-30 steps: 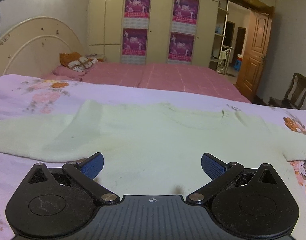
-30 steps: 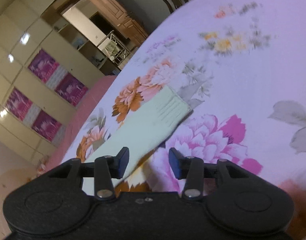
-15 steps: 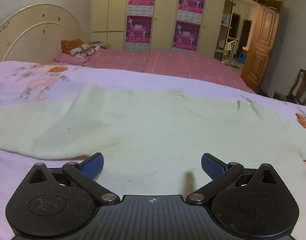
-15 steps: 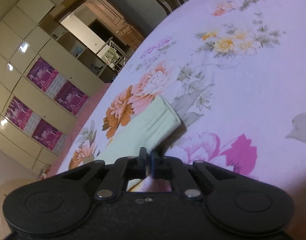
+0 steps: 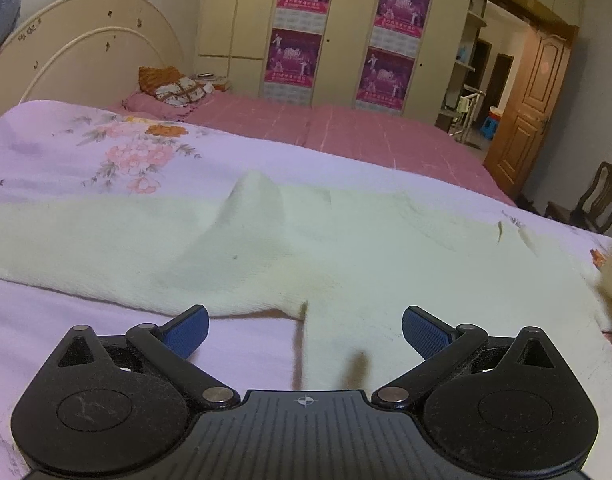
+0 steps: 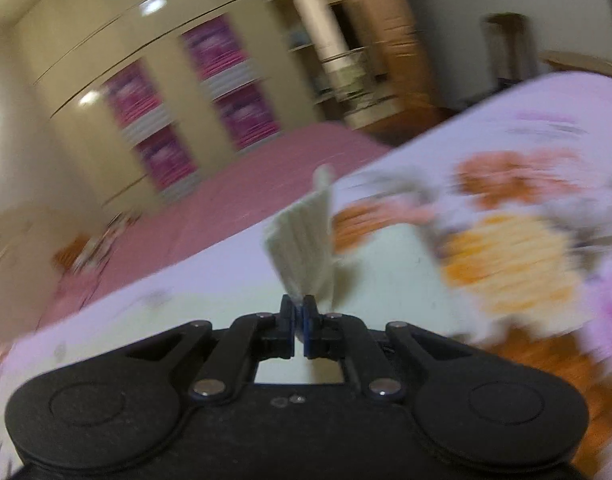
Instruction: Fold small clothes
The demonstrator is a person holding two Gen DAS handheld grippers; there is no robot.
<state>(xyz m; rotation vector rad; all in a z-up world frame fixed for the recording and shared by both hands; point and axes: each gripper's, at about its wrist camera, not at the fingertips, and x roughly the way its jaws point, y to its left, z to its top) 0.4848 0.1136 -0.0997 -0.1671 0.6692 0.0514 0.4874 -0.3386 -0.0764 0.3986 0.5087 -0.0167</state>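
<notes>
Now the pale yellow-green knitted sweater (image 5: 346, 248) is lying spread out on the bed cover with the lilac flower print (image 5: 86, 152), its body flat and one sleeve stretching to the left side of the left wrist view. The left gripper (image 5: 305, 330) is hovering low over the near edge of the sweater; its blue-padded fingers (image 5: 186, 330) are standing wide apart and nothing is between them. The right gripper (image 6: 299, 314) is clamping its fingers together on the ribbed cuff (image 6: 302, 248) of the other sleeve, and the cuff is sticking up above the bed cover. The right wrist view is blurred.
</notes>
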